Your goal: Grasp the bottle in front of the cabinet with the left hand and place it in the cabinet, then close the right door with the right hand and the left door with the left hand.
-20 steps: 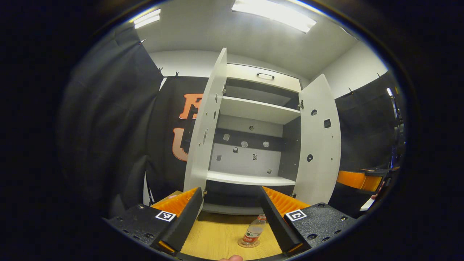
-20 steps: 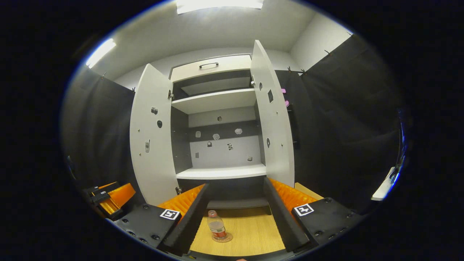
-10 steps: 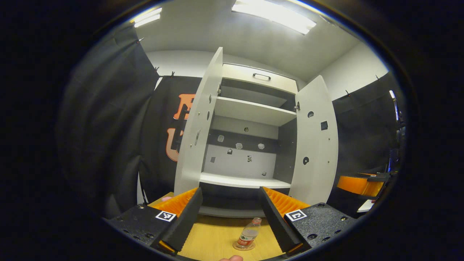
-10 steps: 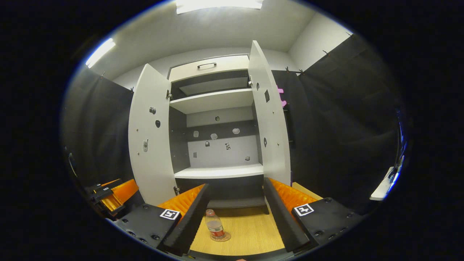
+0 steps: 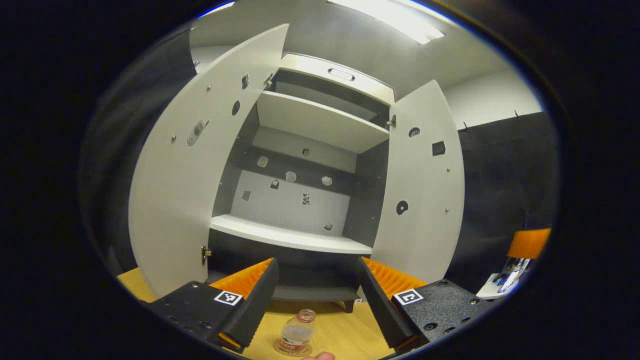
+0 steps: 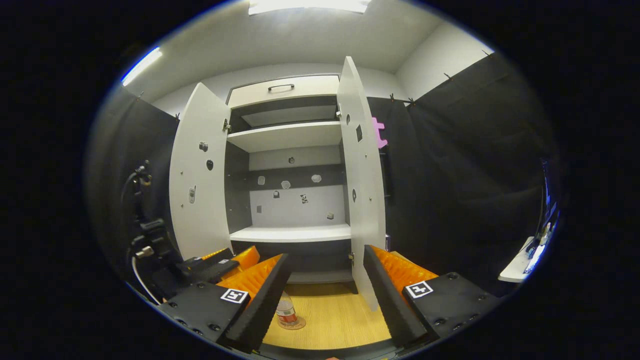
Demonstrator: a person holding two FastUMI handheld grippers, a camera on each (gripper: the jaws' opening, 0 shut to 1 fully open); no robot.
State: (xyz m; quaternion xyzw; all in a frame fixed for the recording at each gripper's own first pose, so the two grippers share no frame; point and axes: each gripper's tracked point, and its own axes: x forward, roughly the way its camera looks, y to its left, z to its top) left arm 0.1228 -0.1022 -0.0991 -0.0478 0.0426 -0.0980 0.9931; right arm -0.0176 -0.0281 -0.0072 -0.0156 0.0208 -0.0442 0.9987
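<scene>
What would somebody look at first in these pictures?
Probably the big white cabinet in the middle, with both doors swung wide open and bare shelves inside. Next comes the small clear bottle standing upright on the wooden table in front of it, right between the open left tongs in the left gripper view.
</scene>
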